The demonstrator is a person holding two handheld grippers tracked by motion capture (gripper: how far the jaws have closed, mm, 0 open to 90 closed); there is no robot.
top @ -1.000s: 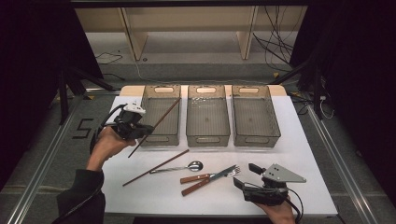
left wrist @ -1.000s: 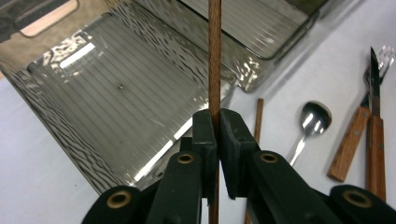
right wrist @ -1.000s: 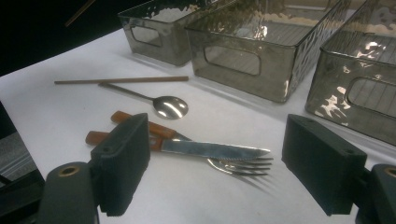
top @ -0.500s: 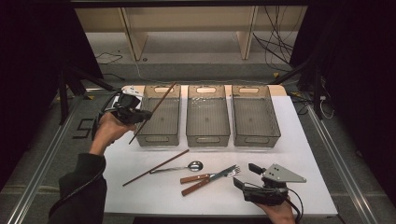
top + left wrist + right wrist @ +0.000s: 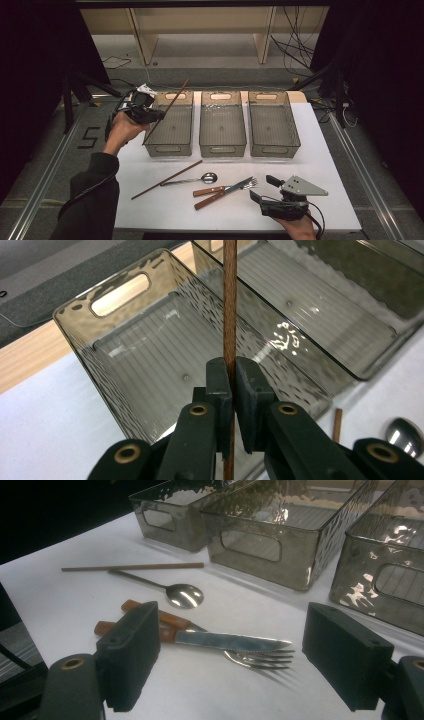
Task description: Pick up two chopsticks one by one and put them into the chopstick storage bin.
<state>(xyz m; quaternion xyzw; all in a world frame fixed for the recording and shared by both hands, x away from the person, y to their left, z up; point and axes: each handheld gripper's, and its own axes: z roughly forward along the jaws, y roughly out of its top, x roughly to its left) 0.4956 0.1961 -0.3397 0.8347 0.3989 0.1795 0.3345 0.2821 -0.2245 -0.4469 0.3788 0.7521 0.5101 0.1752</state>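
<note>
A thin brown chopstick point(image 5: 166, 111) is pinched tight between the black jaws of the left gripper point(image 5: 230, 377). It is long, straight and made of wood. It hangs in the air on a slant, with its top end pointing up and away. It sits over the left bin point(image 5: 170, 127), a smoky clear box with a handle hole at each end.
</note>
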